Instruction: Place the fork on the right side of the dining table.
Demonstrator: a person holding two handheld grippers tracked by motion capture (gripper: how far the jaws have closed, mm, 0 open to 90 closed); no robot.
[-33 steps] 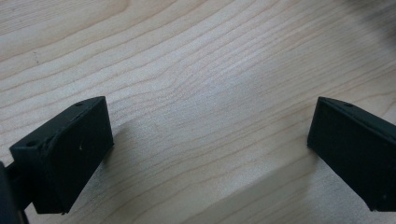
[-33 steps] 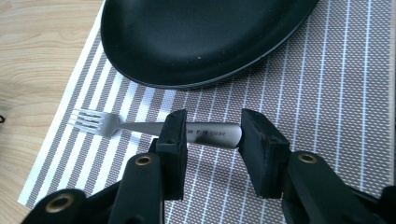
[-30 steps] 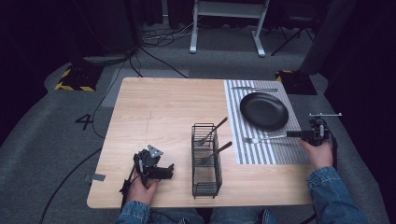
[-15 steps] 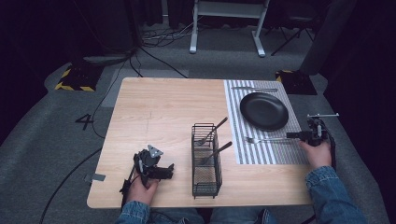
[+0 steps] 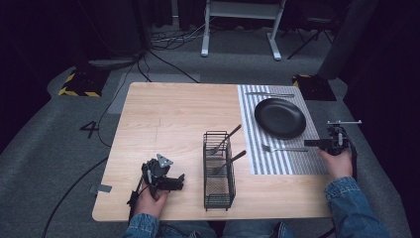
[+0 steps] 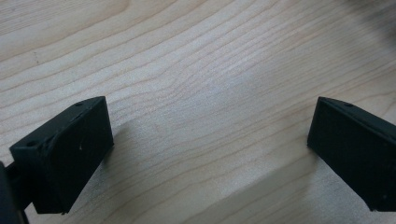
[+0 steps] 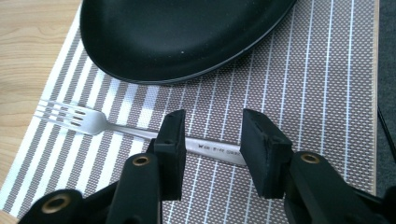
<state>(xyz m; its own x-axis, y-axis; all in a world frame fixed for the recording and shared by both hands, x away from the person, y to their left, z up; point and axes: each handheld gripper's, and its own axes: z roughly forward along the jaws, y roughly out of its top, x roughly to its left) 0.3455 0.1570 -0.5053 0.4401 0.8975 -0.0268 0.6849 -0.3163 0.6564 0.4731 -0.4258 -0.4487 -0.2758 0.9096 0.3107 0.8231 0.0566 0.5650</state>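
Landmark = striped placemat (image 5: pixel 277 163) on the right part of the wooden table (image 5: pixel 173 114). On the mat: black plate (image 5: pixel 280 117) toward the far end, a knife (image 5: pixel 270 94) at the mat's far edge beyond the plate, and the fork (image 5: pixel 285 148) on the near side of the plate, just beside its rim but apart from it. Left of the mat, on bare wood, stands a black wire caddy (image 5: pixel 219 171) w/ two utensils (image 5: pixel 228 148) leaning in it, handles tilted up toward the mat; it sits between the two hands, nothing else lies between the fork and the right gripper (image 5: pixel 317 143). Fork lies flat, long axis running across the mat's stripes: tines (image 7: pixel 63 116) point toward the caddy side and reach the mat's left edge, handle end (image 7: pixel 212 151) toward the mat's right edge. In the right gripper view (image 7: pixel 212 151) the handle passes between the two jaws, which stand partly apart, one on each side of it; a gap shows on each side, so no grip, the pads aren't pressing on it. Left gripper (image 5: pixel 173 182) rests on wood well left of the mat, near the table's front edge beside the caddy; in the left gripper view (image 6: pixel 210 154) its jaws are wide apart w/ nothing between, just wood grain. Vs a second ago: fork, plate, caddy in the same spots, both hands where they were, right jaws about as wide as before.
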